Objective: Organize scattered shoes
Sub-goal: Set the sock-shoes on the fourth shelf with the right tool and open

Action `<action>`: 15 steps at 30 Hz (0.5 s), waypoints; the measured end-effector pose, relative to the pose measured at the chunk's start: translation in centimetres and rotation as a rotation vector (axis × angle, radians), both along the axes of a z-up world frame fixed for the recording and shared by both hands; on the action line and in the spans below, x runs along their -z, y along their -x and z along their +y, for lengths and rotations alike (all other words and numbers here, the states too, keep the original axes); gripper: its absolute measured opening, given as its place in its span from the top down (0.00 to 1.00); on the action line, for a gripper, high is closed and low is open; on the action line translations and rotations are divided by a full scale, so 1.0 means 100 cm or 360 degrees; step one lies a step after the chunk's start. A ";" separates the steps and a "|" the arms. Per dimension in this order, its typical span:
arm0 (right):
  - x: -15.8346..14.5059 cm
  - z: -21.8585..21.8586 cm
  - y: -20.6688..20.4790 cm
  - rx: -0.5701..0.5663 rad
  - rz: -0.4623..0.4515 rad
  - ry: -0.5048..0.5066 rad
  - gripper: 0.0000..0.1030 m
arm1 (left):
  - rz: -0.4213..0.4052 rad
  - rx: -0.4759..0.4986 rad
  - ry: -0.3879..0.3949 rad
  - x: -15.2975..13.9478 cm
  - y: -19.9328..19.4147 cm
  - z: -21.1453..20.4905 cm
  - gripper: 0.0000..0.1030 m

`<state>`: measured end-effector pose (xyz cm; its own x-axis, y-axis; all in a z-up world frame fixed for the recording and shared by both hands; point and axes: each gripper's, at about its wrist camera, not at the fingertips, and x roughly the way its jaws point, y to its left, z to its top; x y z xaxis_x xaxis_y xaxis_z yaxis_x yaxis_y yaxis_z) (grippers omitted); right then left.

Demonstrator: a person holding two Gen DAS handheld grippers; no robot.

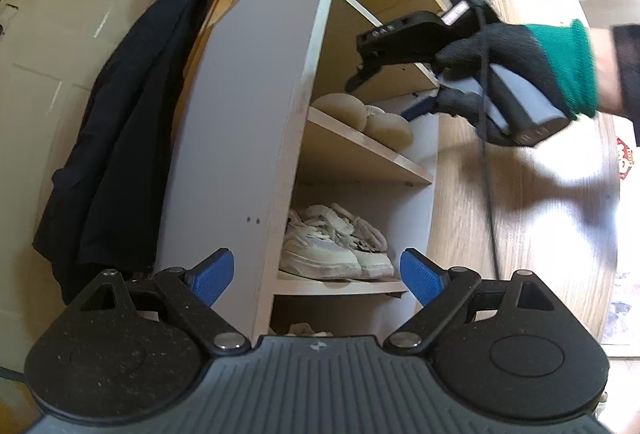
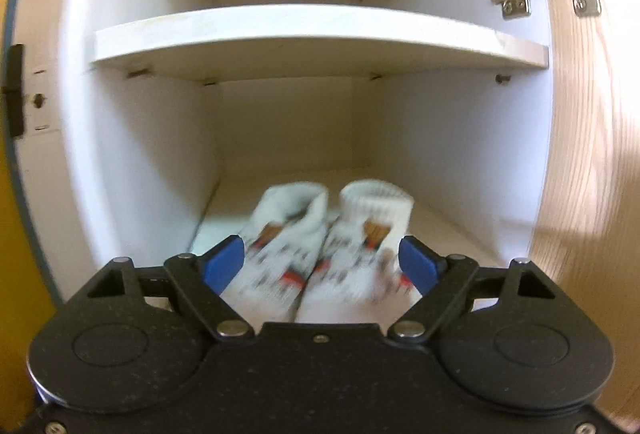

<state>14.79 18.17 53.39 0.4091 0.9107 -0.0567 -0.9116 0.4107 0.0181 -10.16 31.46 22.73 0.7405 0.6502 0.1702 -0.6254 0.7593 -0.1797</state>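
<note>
while the right gripper (image 2: 320,262) sits at the mouth of a cabinet (image 2: 132,137) bay, its fingers (image 2: 224,262) are spread wide on either side of a pair of white shoes (image 2: 320,246), with no firm contact visible; motion blur prevents a finer reading. the pair lies on the bay floor at 6 o'clock in the right wrist view, side by side and touching, openings toward 12 o'clock, under a bare white shelf (image 2: 312,33). each shoe is white with a ribbed collar, dark speckled marks and orange-red patches; they appear knitted or fabric. judgement: light, soft, compressible, not fragile, unlikely to slip against the ribbed pads. best hold is across both shoes at mid-body, squeezing the two together, or at the collars.

the left gripper (image 1: 316,274) hangs outside, fingers wide, holding nothing. beyond it at 12 o'clock are pale sneakers (image 1: 336,250) on a lower shelf, and beige slippers (image 1: 368,117) one shelf above. the cabinet door (image 1: 520,218) stands open at 3 o'clock; a dark coat (image 1: 132,105) hangs at 9 o'clock.
</note>
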 end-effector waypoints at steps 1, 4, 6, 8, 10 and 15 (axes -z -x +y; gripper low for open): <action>0.004 -0.001 0.005 0.0003 -0.0023 0.0007 0.17 | -0.0006 -0.0023 0.0003 0.000 0.001 0.000 0.12; 0.011 -0.001 0.011 0.0006 -0.0059 0.0022 0.16 | -0.0010 -0.0091 0.0034 0.001 0.003 0.004 0.12; 0.015 -0.003 0.016 0.0018 -0.0074 0.0017 0.17 | -0.0010 -0.0077 0.0064 0.003 0.002 0.007 0.12; 0.019 -0.005 0.022 0.0048 -0.0090 0.0002 0.17 | -0.0009 -0.0065 0.0074 0.003 0.002 0.008 0.12; 0.021 -0.009 0.024 0.0066 -0.0109 -0.0021 0.17 | -0.0006 -0.0053 0.0073 0.003 0.001 0.007 0.12; 0.038 -0.021 0.021 0.0110 -0.0136 0.0000 0.19 | -0.0001 -0.0034 0.0081 0.003 -0.001 0.006 0.12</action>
<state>12.69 16.12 49.61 0.4744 0.8801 -0.0190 -0.8793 0.4727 -0.0587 -10.08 32.07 22.43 0.7262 0.6738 0.1366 -0.6414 0.7355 -0.2182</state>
